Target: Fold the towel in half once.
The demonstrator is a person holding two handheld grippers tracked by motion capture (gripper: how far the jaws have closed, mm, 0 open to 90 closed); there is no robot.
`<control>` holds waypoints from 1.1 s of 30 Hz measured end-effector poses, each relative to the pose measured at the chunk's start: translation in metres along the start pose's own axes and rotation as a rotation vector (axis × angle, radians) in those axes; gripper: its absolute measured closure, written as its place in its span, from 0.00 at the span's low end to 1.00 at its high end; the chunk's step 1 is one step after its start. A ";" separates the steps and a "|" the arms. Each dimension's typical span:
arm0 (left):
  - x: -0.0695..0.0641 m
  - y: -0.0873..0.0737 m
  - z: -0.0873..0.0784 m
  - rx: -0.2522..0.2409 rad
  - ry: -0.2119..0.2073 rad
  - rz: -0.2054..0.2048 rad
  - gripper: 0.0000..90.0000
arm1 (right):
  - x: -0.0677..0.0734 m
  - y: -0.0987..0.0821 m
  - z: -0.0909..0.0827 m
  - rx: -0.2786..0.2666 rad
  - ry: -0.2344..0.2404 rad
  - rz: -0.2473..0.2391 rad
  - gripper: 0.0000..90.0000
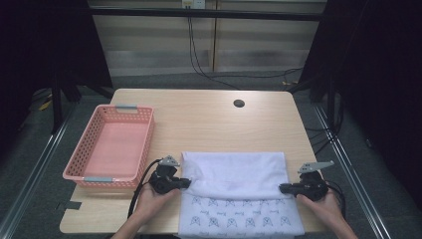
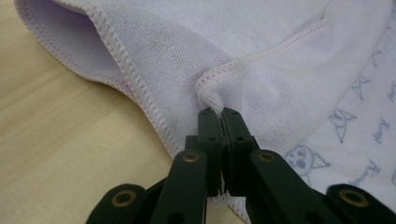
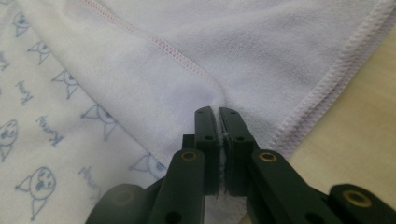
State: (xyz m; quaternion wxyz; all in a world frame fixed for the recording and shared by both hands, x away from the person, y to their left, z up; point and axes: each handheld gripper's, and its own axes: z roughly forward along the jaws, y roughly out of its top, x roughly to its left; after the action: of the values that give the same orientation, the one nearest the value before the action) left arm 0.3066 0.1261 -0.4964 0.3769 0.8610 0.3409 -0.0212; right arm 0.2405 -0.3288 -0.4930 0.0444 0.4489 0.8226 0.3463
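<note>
Both clamped on towel (image 1: 239, 181) fold: left hand-held gripper (image 1: 188, 182) & right hand-held gripper (image 1: 281, 187), near tabletop (image 1: 209, 114) front edge; basket (image 1: 110, 147) at left edge.

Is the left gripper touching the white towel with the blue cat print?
Touching. In the left gripper view, the left gripper has its black jaws shut on a pinched fold of the white cat-print towel.

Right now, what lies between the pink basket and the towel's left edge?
In the high view, bare table separates basket from towel.

A lab recording bay – black curtains (image 1: 45, 45), metal frame rails (image 1: 30, 169).
</note>
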 end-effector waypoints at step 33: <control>0.118 0.112 0.052 -0.025 0.241 -0.084 0.98 | -0.093 0.108 0.068 -0.078 -0.139 0.074 0.97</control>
State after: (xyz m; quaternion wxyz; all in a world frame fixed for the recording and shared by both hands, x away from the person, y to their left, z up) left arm 0.4764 0.1050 -0.4966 0.3428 0.8375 0.4196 0.0709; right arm 0.3981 -0.3264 -0.5008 0.1058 0.4997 0.7864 0.3473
